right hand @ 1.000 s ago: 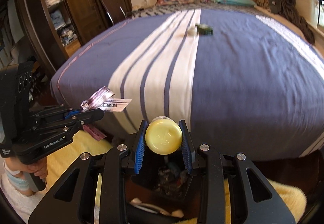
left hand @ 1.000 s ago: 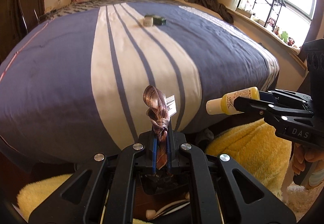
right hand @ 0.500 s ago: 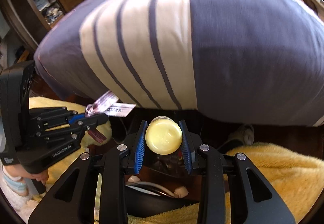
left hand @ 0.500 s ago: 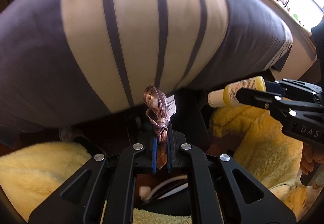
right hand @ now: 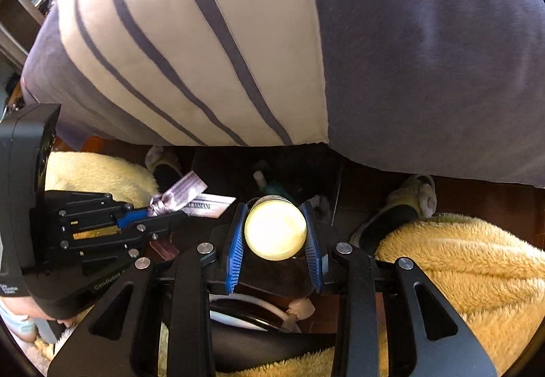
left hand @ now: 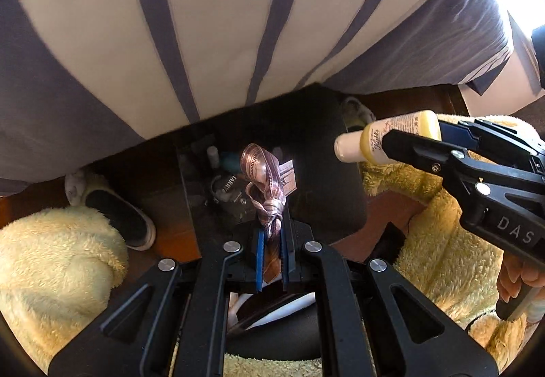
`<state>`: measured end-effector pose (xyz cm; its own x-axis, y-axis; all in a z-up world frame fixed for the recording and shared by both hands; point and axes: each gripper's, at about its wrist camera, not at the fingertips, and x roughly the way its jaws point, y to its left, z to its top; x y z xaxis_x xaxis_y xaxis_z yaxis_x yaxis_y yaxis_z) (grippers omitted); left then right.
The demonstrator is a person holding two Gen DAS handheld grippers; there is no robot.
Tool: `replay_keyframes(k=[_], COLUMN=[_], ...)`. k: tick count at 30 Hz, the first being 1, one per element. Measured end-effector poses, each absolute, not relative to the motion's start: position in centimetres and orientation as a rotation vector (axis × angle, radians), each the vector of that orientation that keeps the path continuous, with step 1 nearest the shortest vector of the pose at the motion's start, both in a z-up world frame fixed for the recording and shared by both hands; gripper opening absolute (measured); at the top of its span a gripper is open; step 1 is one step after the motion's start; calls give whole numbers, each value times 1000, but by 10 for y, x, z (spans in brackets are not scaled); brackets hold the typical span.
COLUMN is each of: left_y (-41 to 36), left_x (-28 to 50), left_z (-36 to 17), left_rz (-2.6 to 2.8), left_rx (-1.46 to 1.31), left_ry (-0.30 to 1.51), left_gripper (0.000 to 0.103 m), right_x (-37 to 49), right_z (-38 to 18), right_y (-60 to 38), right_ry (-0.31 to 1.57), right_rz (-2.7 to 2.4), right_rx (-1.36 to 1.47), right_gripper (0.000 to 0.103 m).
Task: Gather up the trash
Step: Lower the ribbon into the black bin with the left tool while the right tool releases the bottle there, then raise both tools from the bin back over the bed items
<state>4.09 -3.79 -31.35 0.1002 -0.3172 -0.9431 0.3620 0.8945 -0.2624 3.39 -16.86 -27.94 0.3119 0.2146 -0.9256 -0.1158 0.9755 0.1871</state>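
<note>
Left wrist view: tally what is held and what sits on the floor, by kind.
Ribbons, held in the left hand-held gripper: 1
Yellow bottles, held in the right hand-held gripper: 1
Slippers: 2
Black bins: 1
Total: 5

A: The bedspread (left hand: 238,19)?
B: Cream with slate-blue stripes, blue-grey at its sides.
A: And the ribbon (left hand: 262,172)?
B: Shiny mauve-pink. The bottle (left hand: 385,135) is pale yellow with a cream cap; the rug (right hand: 460,261) is fluffy yellow.
</note>
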Motion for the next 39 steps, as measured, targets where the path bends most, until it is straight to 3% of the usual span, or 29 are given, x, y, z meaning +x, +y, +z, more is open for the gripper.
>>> replay_keyframes(k=[5, 8, 11, 13, 17, 19, 22, 25, 39], left_y=[-42, -42, -40, -37, -32, -26, -18, -12, -13], left_x=[48, 49, 50, 51, 52, 52, 54, 57, 101], left_z=[-322, -324, -324, -321, -305, -294, -271, -242, -131], left_rz=[-496, -486, -464, -446, -423, -416, -401, -375, -341], left_rx=[46, 49, 55, 56, 62, 51, 48, 66, 95], left_ry=[1402, 1404, 1401, 1392, 1349, 1314, 1250, 1167, 932], left_gripper=[8, 25, 36, 52, 69, 80, 86, 88, 90], right_x=[44, 50, 53, 54, 53, 52, 49, 48, 90], right_z=[-285, -290, -290, -287, -275, -265, -245, -222, -110], right_y=[-170, -172, -176, -180, -194, -202, -211, -220, -237], right_ry=[1263, 1271, 1268, 1257, 1222, 1194, 1141, 1084, 840], right_rz=[217, 221, 209, 197, 166, 145, 117, 98, 83], right_rx=[108, 126, 141, 148, 177, 184, 170, 164, 79], right_gripper=[33, 34, 45, 57, 65, 78, 91, 95, 98])
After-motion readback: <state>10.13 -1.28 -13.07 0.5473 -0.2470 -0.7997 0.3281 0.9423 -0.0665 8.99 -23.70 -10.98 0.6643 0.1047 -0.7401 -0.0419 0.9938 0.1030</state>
